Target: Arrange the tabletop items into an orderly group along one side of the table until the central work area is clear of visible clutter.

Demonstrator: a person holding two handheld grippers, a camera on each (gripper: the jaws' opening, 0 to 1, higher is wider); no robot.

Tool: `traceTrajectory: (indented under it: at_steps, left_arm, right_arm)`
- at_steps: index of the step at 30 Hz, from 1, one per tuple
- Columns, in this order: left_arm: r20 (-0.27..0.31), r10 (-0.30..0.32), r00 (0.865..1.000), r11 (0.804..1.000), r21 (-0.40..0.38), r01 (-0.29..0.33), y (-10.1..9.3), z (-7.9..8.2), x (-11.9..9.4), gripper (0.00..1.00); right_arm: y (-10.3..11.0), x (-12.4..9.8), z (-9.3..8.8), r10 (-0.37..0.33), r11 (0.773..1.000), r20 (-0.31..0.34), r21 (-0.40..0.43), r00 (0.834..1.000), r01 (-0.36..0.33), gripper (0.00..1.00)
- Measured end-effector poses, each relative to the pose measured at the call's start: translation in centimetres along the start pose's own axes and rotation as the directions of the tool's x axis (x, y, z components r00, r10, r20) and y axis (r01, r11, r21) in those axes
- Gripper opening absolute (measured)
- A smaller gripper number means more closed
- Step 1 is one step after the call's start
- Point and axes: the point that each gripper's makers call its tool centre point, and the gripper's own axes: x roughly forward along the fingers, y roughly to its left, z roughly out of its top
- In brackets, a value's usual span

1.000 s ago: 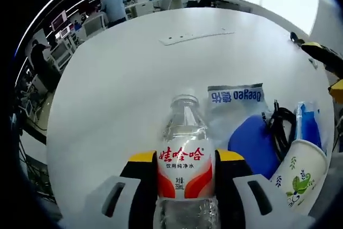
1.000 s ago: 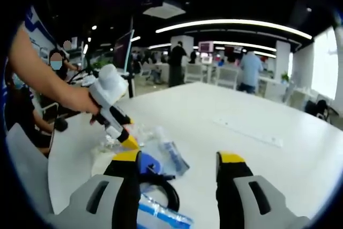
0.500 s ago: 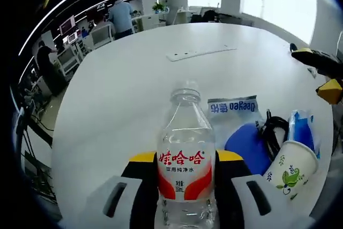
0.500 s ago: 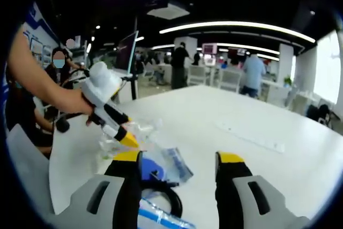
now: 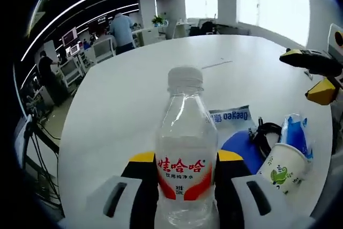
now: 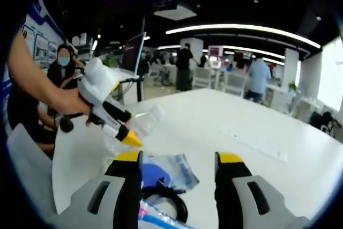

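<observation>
Left gripper (image 5: 185, 160): jaws clamped on either side of the clear plastic water bottle with a red-and-white label (image 5: 185, 156); it also shows in the right gripper view (image 6: 128, 137).
Bottle: upright between the jaws, white cap on, raised above the white round table (image 5: 123, 95).
Right gripper (image 6: 177, 159): jaws spread apart, nothing between them, above the table.
Beside the bottle, on the table: white paper cup with a green leaf print (image 5: 282, 165), blue round pad (image 5: 238, 147), black coiled cable (image 5: 262, 132), blue-and-clear packet (image 5: 295, 134), clear pouch with blue lettering (image 5: 231, 117), all close together.
</observation>
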Motion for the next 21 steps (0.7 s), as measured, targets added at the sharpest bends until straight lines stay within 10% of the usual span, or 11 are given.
traceTrajectory:
  at_steps: [21]
  left_arm:
    - [0.124, 0.078, 0.989, 0.994, -0.092, -0.066, 2.7, 2.8, -1.5, 0.38]
  right_arm:
    - [1.4, -1.6, 0.7, 0.024, 1.0, -0.007, -0.001, 1.0, -0.024, 0.75]
